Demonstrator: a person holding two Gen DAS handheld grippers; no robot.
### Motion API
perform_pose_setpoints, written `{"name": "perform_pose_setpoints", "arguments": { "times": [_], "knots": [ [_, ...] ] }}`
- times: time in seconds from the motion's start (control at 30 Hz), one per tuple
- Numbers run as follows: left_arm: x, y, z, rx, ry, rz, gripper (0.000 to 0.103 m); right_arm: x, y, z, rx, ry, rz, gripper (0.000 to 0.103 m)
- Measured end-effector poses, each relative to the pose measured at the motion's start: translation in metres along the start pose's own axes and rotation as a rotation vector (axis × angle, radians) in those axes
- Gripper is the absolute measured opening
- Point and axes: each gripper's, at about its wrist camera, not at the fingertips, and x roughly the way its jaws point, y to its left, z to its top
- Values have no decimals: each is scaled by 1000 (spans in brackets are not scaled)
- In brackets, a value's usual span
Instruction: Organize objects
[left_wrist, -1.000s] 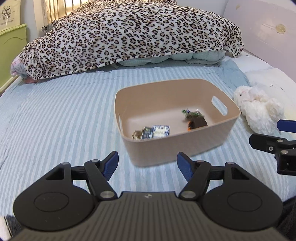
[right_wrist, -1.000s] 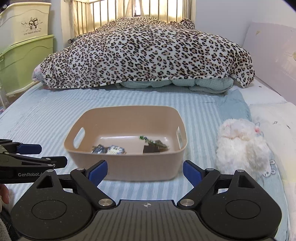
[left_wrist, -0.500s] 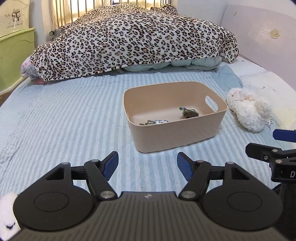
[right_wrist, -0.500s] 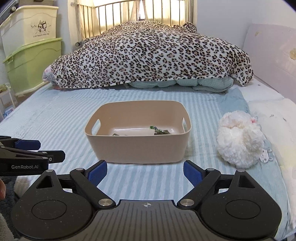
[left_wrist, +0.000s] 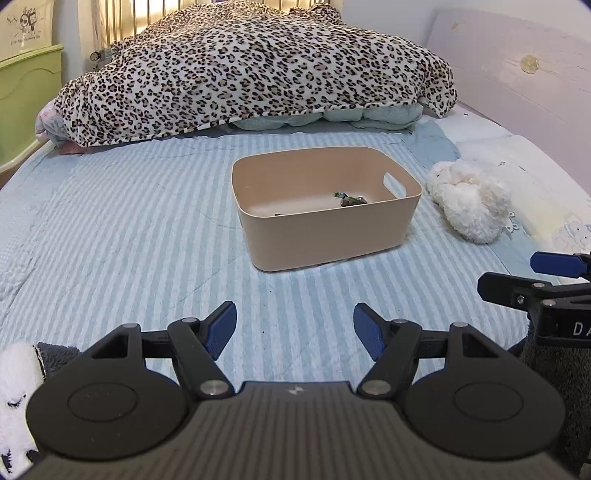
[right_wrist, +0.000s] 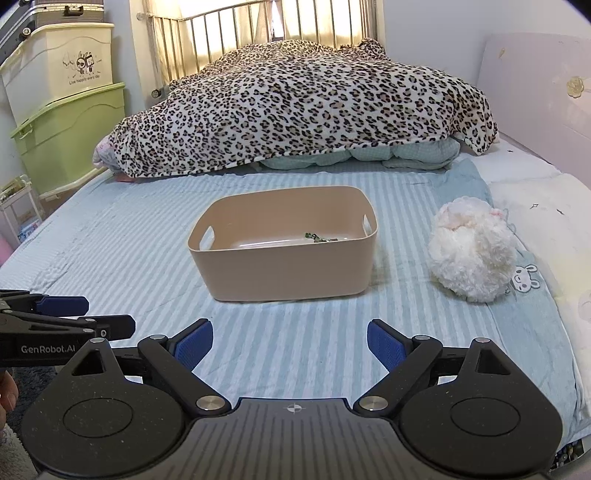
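Observation:
A tan plastic bin (left_wrist: 325, 236) (right_wrist: 284, 269) with cut-out handles stands on the striped blue bed. Small dark and green items (left_wrist: 349, 199) (right_wrist: 319, 238) lie on its floor, mostly hidden by the near wall. A white plush toy (left_wrist: 469, 201) (right_wrist: 471, 249) lies to the right of the bin. My left gripper (left_wrist: 293, 332) is open and empty, well short of the bin. My right gripper (right_wrist: 290, 345) is open and empty, also short of the bin. Each gripper shows at the edge of the other's view.
A leopard-print blanket (right_wrist: 303, 107) is heaped across the far end of the bed. Green and cream storage boxes (right_wrist: 62, 122) stand at the left. A pale headboard (left_wrist: 517, 85) runs along the right. A white and grey plush item (left_wrist: 18, 387) sits at the lower left.
Both grippers have pulled back from the bin, which now looks smaller and farther. Both stay open and empty. The bin's contents are now mostly hidden behind its wall.

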Motion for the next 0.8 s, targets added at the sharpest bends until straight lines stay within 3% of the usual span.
{"name": "perform_pose_setpoints", "arguments": {
  "times": [0.8],
  "knots": [
    [-4, 0, -1, 2, 10, -3, 73, -4, 1, -6, -12, 20, -17, 94]
  ]
}}
